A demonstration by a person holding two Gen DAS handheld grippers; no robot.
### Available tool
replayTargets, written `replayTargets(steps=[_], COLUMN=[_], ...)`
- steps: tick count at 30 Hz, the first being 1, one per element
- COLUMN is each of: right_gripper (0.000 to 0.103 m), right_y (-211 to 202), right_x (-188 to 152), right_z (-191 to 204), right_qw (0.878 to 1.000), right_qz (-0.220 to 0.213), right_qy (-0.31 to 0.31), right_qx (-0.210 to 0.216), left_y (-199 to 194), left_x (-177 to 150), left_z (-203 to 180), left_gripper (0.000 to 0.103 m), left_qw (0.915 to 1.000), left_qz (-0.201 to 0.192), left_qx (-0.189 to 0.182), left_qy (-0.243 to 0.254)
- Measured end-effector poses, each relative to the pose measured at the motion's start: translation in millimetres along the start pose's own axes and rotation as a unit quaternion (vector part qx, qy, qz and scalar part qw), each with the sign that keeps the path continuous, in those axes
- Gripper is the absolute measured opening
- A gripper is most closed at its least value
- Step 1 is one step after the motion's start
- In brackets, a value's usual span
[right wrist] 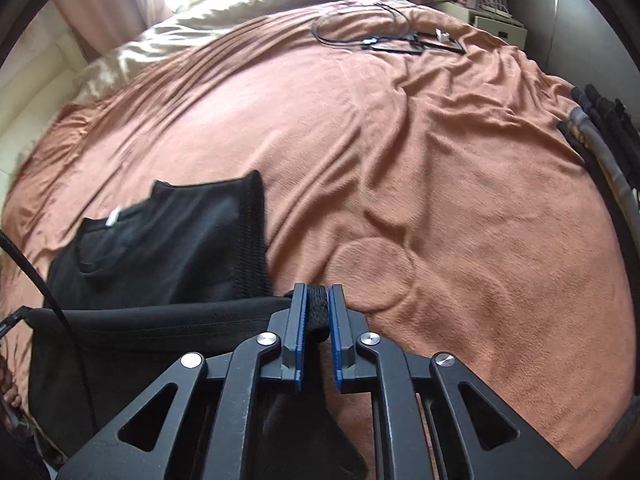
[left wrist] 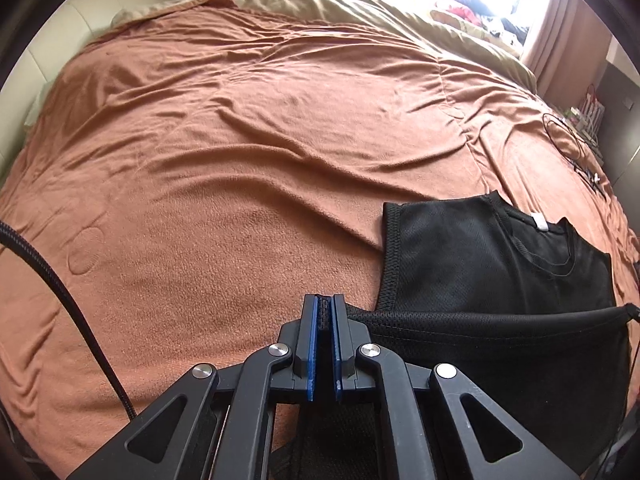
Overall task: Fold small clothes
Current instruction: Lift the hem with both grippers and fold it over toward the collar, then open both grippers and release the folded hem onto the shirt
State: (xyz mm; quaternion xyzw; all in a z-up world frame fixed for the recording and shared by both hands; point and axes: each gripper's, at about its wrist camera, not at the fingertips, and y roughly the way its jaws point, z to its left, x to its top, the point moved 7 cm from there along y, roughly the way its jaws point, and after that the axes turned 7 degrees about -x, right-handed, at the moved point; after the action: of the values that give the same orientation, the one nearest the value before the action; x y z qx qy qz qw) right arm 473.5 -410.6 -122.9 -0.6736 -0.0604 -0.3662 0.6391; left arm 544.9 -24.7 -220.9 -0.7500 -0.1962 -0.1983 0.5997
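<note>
Black mesh vest (left wrist: 492,264), white label (left wrist: 540,222); plain terracotta-orange blanket (left wrist: 240,160); olive-beige sheet (left wrist: 320,4).

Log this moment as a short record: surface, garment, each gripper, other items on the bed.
surface: bed with an orange blanket
garment: black sleeveless top, neckline and white tag facing up, far part flat on the blanket, near hem lifted and stretched between the grippers
left gripper: shut on the hem's left corner
right gripper: fabric of the hem's right corner between its pads
other items: black cable coiled at the far side, dark clothes at the right edge
</note>
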Motion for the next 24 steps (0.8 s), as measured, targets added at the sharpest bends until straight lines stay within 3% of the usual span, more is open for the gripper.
replayTargets(steps=[1,2,3,4,5,6,18,24], right_gripper=[0.027,0.05,0.059,0.066,0.066,0.066,0.066,0.066], right_y=[-2.8,-8.0,-12.9,-18.0,-23.5,-27.6,-54.5,-40.9], right_x=[-0.7,-1.7,-2.6,-2.4,-4.5,-7.2,-46.9,-59.2], right_z=[-0.9,-2.6,-4.5,-7.7,-8.7,-8.6,-6.0,0.8], right_qw=[1.0,1.0,1.0,1.0,1.0,1.0,0.999,0.998], right_qz=[-0.001,-0.005,-0.01,-0.016,-0.02,-0.02,0.011,0.035], right_qy=[0.006,0.013,0.016,0.016,0.01,0.003,-0.043,-0.059], right_qx=[0.005,0.011,0.012,0.011,0.011,0.013,0.012,0.003], left_y=[-2.1,-6.0,-10.8,-16.5,-23.6,-30.2,-41.6,-32.4], left_x=[-0.2,-0.2,-0.9,-1.8,-2.8,-4.6,-45.7,-55.4], left_z=[1.1,1.8,1.9,2.3,2.8,3.1,0.6,-5.6], left_gripper=[0.015,0.028,0.046,0.055,0.066,0.068,0.068,0.068], left_qw=[1.0,1.0,1.0,1.0,0.9999,0.9997,0.9989,0.9973], left_qz=[0.001,0.001,-0.001,-0.006,-0.013,-0.02,0.025,0.044], left_qx=[0.002,0.001,-0.002,-0.003,0.002,0.005,-0.001,0.007], left_qy=[-0.002,-0.004,-0.003,0.0,0.005,0.011,0.041,0.058])
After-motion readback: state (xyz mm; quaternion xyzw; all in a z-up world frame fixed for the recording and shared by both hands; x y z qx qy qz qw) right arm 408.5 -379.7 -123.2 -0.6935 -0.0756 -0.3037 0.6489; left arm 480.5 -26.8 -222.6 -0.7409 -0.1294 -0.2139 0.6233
